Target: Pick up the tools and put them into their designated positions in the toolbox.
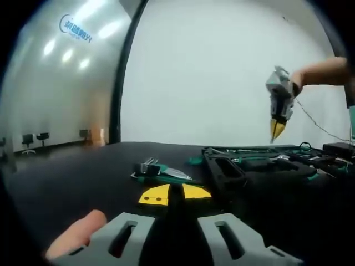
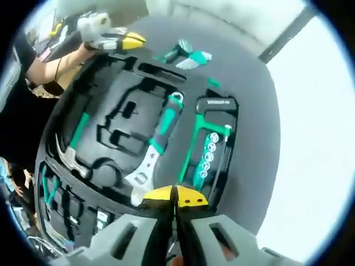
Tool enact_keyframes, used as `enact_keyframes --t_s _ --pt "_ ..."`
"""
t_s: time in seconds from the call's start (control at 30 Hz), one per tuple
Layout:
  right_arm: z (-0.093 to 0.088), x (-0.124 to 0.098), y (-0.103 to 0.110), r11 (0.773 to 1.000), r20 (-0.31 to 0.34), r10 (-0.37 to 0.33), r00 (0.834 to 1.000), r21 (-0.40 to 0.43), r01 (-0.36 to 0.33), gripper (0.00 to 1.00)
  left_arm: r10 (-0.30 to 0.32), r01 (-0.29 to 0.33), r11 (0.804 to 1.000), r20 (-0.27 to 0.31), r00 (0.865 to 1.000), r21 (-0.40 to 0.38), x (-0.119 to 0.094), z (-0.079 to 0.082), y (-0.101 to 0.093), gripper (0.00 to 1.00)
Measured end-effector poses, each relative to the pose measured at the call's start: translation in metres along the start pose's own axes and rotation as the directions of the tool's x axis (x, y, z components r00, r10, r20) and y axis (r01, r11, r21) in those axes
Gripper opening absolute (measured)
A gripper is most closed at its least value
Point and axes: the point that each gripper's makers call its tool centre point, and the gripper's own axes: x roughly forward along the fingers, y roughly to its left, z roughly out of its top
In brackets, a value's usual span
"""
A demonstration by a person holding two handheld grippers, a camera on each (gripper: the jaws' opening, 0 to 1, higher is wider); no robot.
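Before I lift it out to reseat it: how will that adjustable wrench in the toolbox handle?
The adjustable wrench looks stiff and probably head-heavy: its bare metal head is broad, so it may tip head-down if gripped by the green-and-grey handle. The metal end looks smooth, likely slippery. It lies flat across the toolbox moulding, so rolling seems unlikely.

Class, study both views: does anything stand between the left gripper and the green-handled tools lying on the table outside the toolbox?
Nothing visible does. The left gripper, jaws shut, points at the green-handled tools across bare dark table. The toolbox sits beside them, and the right gripper hangs above it, off that line.
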Motion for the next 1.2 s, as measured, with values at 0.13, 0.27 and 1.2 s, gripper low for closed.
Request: enact_keyframes --t_s 0.13,0.27,1.2 --pt "-0.012 0.011 -0.014 1.0 -0.044 0.028 0.999 0.0 -0.028 0.0 0.004 -0.004 1.0 0.005 1.0 0.002 0.0 0.001 0.001 0.09" --pt "-0.016 0.02 -0.019 0.999 -0.062 0.045 0.997 0.008 -0.045 0.0 0.004 -0.004 1.0 0.007 1.0 0.004 0.001 0.001 0.001 0.09" --pt "-0.023 0.039 -0.024 0.998 -0.079 0.058 0.995 0.0 -0.058 0.0 0.005 -0.006 1.0 0.015 1.0 0.014 0.0 0.001 0.001 0.09"
